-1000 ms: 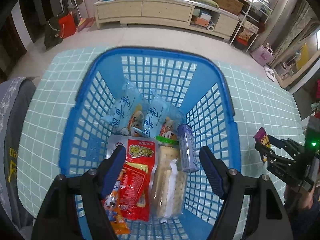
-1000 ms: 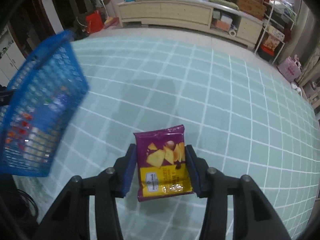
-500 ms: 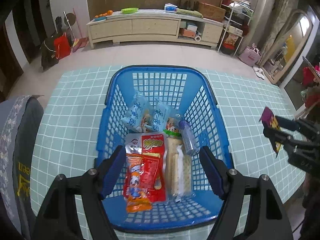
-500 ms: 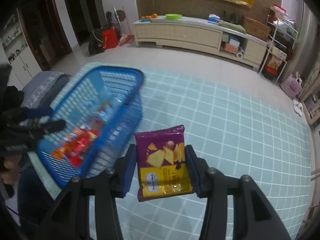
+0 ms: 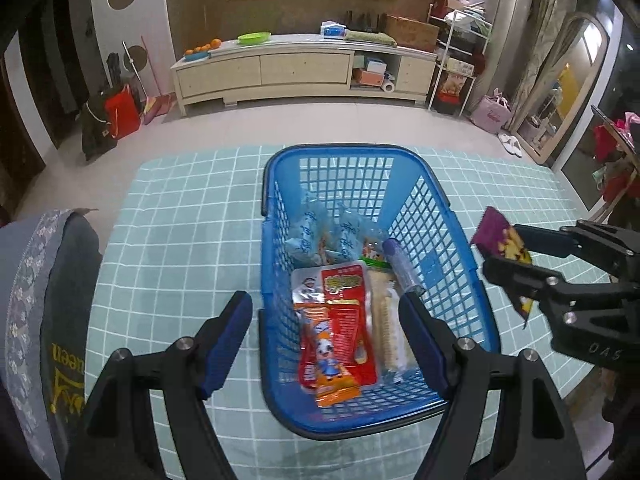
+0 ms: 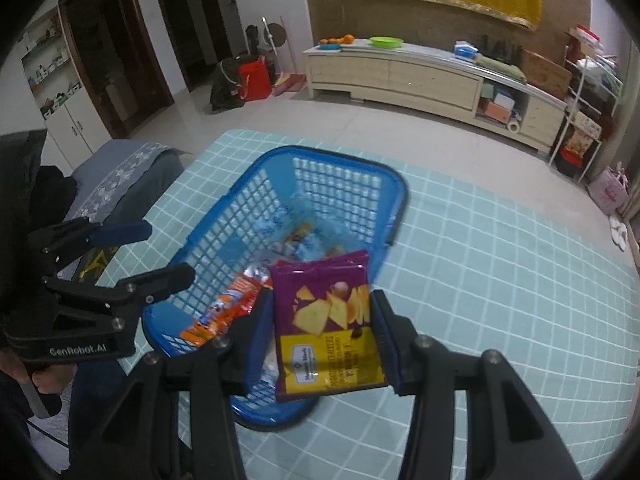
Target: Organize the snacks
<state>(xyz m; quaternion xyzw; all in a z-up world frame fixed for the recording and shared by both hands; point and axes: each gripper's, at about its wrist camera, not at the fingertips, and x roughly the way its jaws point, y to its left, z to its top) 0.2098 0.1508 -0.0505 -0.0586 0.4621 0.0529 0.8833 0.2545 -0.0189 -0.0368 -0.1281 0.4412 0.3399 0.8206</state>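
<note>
Both grippers have risen and the right gripper [image 6: 322, 340] has swung from bare tablecloth toward the blue basket [image 5: 276, 184], so the purple chip bag [image 6: 326, 324] now hangs beside the basket's right wall, pinched flat between narrow jaws. The left gripper [image 5: 326, 340] hovers wide and empty over the basket. To do this well, carry the bag past the rim above the red packet [image 5: 344, 312], lower, then release.

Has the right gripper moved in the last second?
Yes. The right gripper, clamping the purple chip bag, swung from beside the blue basket to over its near rim.
</note>
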